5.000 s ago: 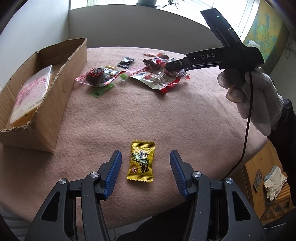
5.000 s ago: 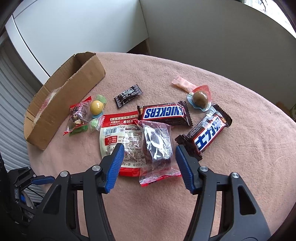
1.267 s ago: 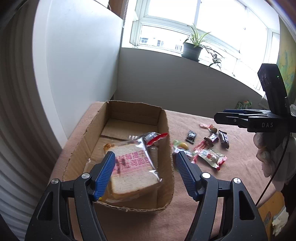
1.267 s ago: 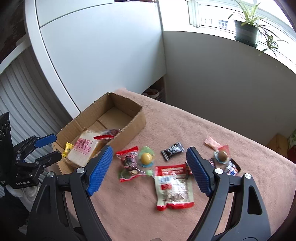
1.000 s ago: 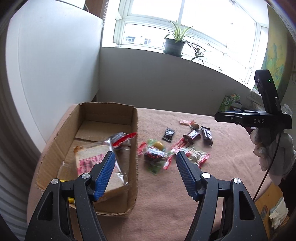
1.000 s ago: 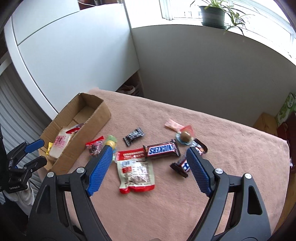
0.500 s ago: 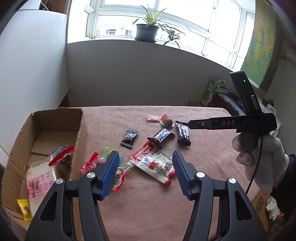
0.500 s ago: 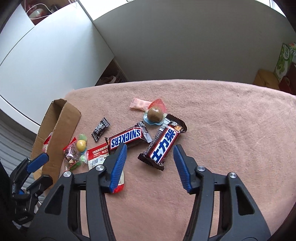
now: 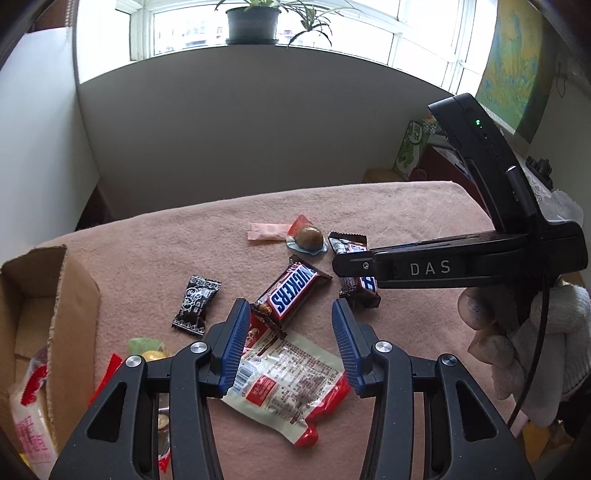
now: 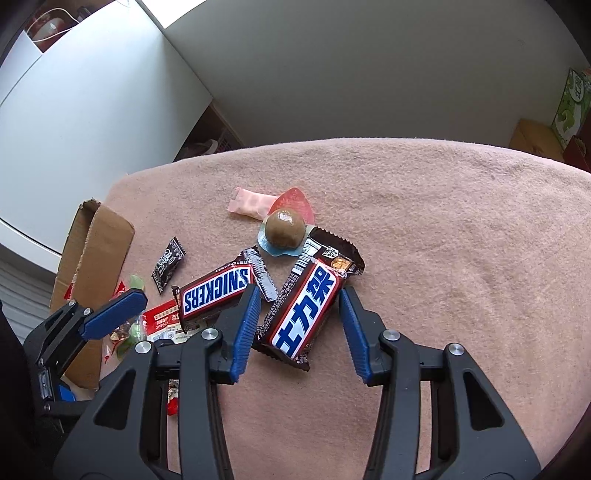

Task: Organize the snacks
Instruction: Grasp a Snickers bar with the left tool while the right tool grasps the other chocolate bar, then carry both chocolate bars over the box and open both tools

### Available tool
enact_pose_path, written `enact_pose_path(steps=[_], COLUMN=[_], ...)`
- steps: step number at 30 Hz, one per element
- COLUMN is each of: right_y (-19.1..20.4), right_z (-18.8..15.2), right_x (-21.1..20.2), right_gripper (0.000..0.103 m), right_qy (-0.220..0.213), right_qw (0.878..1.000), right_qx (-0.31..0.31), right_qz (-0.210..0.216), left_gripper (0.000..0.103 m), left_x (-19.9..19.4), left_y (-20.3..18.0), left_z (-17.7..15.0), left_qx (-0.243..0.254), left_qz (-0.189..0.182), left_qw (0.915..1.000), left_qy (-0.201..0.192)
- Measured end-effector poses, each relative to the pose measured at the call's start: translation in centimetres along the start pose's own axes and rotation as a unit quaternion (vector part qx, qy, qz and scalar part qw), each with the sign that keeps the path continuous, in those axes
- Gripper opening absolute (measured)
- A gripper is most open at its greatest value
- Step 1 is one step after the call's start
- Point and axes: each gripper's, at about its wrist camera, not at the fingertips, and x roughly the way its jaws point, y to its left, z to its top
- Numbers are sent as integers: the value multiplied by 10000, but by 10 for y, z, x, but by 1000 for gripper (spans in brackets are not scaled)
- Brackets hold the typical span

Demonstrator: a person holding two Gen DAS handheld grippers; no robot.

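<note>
Closing around the Chinese-label Snickers bar [image 10: 306,310], not yet pinching it, the right gripper [image 10: 297,332] is approaching a light, stiff, slippery-wrapped bar best squeezed mid-length.

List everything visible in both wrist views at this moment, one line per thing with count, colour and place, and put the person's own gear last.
Snickers bar: 1, brown with blue lettering, centre of cloth, ahead of left gripper.
Chinese-label bar: 1, brown, blue and white, between right gripper's fingers.
Round brown sweet: 1, on pale blue wrapper, behind the bars.
Pink packet: 1, beside the sweet.
Black sachet: 1, black and white, left of the Snickers.
Nut pouch: 1, cream and red, under left gripper.
Small wrapped snacks: several, green, yellow, red, near the box.
Cardboard box: 1, brown, left edge, holding bagged bread.
Tablecloth: 1, pink.
Potted plant: 1, windowsill.
Left gripper: blue pads, closing, nothing pinched.
Right gripper: blue pads, closing around the bar.
Gloved hand: 1, white.
</note>
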Motion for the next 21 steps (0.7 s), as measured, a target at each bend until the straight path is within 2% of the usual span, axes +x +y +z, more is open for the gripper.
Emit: enact_pose_path(steps=[8, 17, 18, 19, 21], right_y=[-7, -12, -11, -10, -7], right_z=[4, 4, 4, 4, 4], right_x=[-1, -6, -4, -4, -2], right_gripper=[38, 38, 38, 38, 38], right_qy=[165, 199, 208, 212, 214], right_qw=[9998, 9996, 9996, 9995, 9994], right_qx=[-149, -196, -212, -232, -273], right_qz=[12, 52, 38, 18, -18], left_gripper=[45, 45, 44, 37, 32], left_x=[25, 47, 48, 50, 54], left_y=[-8, -6, -5, -5, -6], left_z=[5, 13, 13, 12, 10], left_qx=[308, 345, 345, 361, 383], left_qz=[130, 186, 192, 196, 162], left_qw=[9991, 9985, 9984, 9982, 9979], left_qy=[249, 378, 395, 430, 496])
